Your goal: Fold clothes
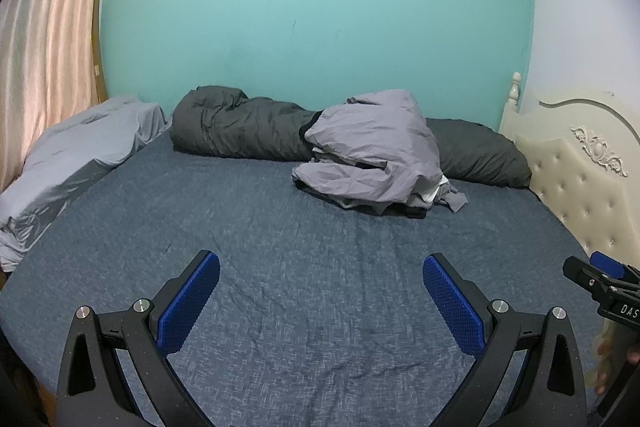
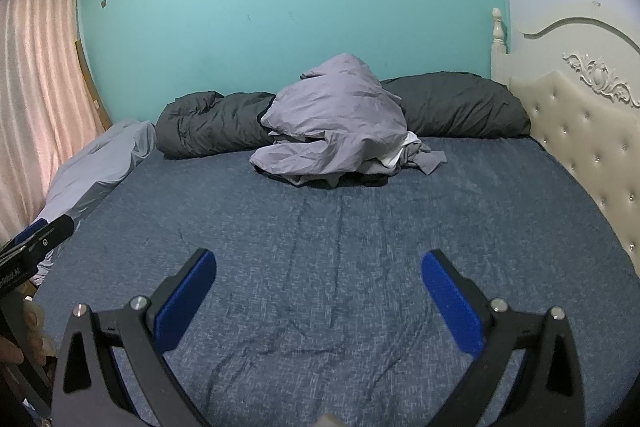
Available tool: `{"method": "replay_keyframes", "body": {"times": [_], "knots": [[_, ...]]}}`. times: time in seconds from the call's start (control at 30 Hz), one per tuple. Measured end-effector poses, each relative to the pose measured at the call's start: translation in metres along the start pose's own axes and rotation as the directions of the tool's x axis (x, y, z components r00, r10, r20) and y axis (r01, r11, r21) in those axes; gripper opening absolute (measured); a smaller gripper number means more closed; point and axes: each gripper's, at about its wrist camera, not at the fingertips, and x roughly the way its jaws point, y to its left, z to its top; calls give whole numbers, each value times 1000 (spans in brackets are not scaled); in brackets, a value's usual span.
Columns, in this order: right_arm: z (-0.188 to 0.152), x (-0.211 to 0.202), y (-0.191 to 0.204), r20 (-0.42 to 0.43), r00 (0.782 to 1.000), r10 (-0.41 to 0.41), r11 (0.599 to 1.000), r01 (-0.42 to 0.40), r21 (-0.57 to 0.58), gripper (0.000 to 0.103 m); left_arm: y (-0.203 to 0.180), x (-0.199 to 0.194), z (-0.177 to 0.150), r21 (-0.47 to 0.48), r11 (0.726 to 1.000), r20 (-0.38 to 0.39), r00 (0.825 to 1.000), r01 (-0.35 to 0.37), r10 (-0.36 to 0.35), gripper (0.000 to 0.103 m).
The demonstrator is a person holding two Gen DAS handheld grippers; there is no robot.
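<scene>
Both the left gripper (image 1: 321,297) and the right gripper (image 2: 319,293) hold their blue-padded jaws spread wide and empty above the bed's blue-grey woven sheet (image 1: 280,267). The crumpled heap of lilac-grey, white and dark clothes (image 2: 340,131) lies well ahead near the far edge, slightly right of the left jaws and almost straight before the right ones, its long axis across the bed. Behind it are a rolled dark grey duvet (image 1: 240,131) and the turquoise wall (image 1: 320,7).

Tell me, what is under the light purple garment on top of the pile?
Under the purple garment a white piece, a grey piece and something black stick out at the pile's edges. The garment covers the rest, so how many clothes lie there cannot be told.
</scene>
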Motion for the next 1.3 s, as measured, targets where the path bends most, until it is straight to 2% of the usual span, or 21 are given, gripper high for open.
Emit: {"method": "replay_keyframes", "body": {"times": [0.07,0.23,0.37,0.53,0.63,0.77,0.8,0.9,1.07,1.17,1.3], "knots": [[2,11,-3,0,1000,4,1000,-4,2,103,2,13,-1,-8,1000,-12,1000,0,-1,103],[6,74,-17,-49,997,54,998,-54,18,103,9,63,-4,-23,999,-31,999,-35,34,103],[11,143,-29,-98,993,71,997,-67,39,103,16,117,-7,-45,998,-60,998,-36,33,103],[26,232,-38,-130,991,43,999,-45,-14,103,20,187,-8,-48,998,-79,996,-45,41,103],[38,290,-49,-194,981,15,1000,-14,7,103,26,231,-6,-72,997,-98,995,-42,35,103],[54,353,-68,-193,981,13,997,2,76,103,34,283,-3,-106,993,-119,992,-53,40,103],[57,366,-72,-195,981,14,996,3,87,102,37,294,-3,-113,992,-122,992,-55,41,103],[70,406,-81,-191,981,24,994,-2,113,92,44,323,-3,-135,989,-130,991,-61,43,103],[85,473,-88,-187,982,8,992,15,122,92,53,367,-10,-159,985,-150,988,-65,41,103],[92,506,-90,-190,982,-15,993,38,116,87,58,388,-18,-164,985,-166,986,-54,26,103],[103,530,-91,-182,983,-17,991,41,127,81,67,400,-27,-166,985,-167,986,-46,18,103]]}}
